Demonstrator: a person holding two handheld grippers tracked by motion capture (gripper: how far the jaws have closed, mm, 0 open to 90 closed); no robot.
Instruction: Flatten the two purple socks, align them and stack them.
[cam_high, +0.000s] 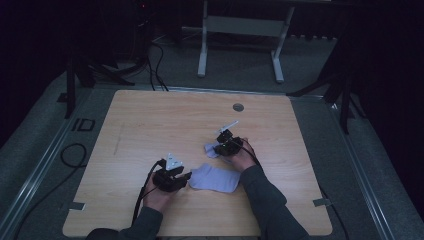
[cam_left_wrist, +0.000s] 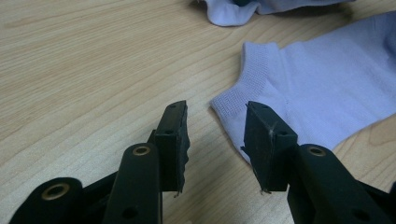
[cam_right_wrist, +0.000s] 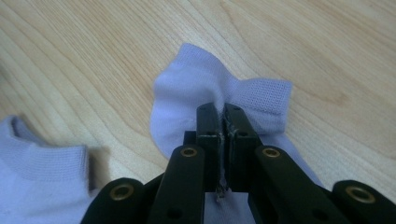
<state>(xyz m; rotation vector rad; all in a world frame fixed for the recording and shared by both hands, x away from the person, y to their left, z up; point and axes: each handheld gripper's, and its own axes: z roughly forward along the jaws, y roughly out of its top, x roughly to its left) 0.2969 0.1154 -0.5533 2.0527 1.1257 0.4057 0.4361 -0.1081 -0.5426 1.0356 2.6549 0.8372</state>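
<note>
A pale wooden desk (cam_high: 150, 125) carries everything, with a round grommet (cam_high: 238, 107) near its far edge. On it lie two lavender socks. The larger-looking one, a flat sock (cam_high: 216, 178), is spread out toward the near edge of the desk, a little right of its middle. In the left gripper view its ribbed cuff (cam_left_wrist: 261, 74) points at the left tool. The second sock (cam_high: 212, 149) sits bunched just beyond the flat one, closer to the desk's centre, the two lying near each other but apart.

The right tool (cam_high: 223, 148) is over the bunched sock, and the right gripper view shows its jaws pressed together, pinching a fold of that sock's fabric (cam_right_wrist: 219, 93). The left tool (cam_high: 187, 176) rests just beside the flat sock's cuff end, its jaws spread, with one corner of the cuff between them and the pads not pressing on it.
</note>
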